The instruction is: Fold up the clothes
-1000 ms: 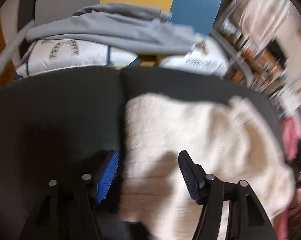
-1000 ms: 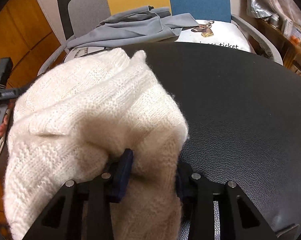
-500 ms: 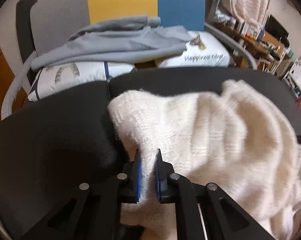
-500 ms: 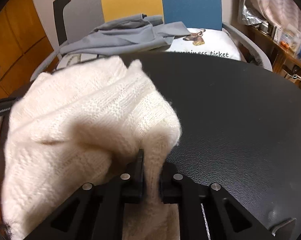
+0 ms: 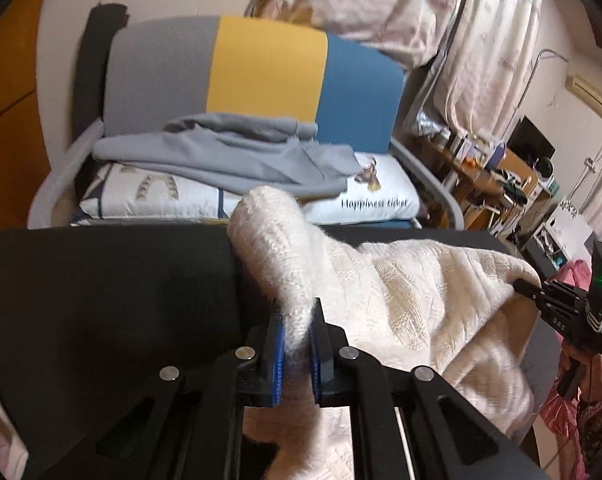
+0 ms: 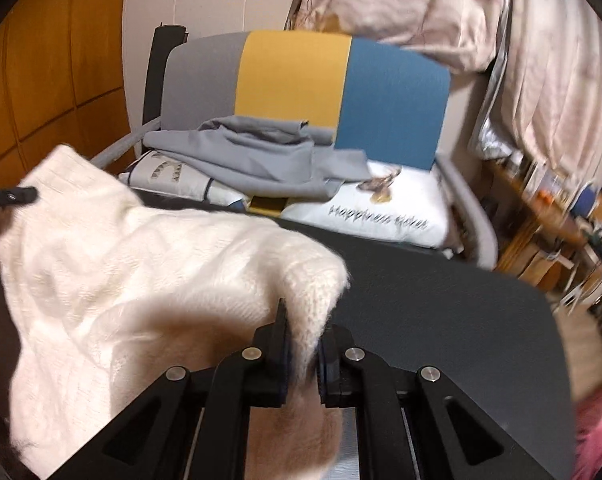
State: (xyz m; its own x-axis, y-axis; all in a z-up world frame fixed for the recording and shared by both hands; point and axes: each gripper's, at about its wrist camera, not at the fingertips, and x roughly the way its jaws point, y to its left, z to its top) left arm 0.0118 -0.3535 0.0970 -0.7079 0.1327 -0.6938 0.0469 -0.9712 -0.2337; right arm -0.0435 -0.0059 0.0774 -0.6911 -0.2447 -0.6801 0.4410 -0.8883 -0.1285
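Observation:
A cream knitted sweater [image 5: 401, 292] hangs stretched above the black table [image 5: 101, 300]. My left gripper [image 5: 295, 344] is shut on one bunched edge of it, blue pads pressing the knit. In the right wrist view the same sweater [image 6: 121, 280] spreads to the left, and my right gripper [image 6: 303, 352] is shut on its other edge. The right gripper's body [image 5: 569, 312] also shows at the far right of the left wrist view, at the sweater's far corner. The left gripper's tip [image 6: 9, 196] shows at the left edge of the right wrist view.
Behind the table stands a chair with a grey, yellow and blue back [image 5: 261, 68], holding a grey garment [image 5: 229, 156] on printed white pillows [image 5: 373, 200]. Cluttered shelves [image 5: 501, 176] and curtains fill the right. A pink garment [image 6: 597, 432] lies low on the right.
Both grippers closed on the sweater's edges, the left from wide open a second ago. Both then rose and tilted up, lifting the sweater off the table and stretching it between them.

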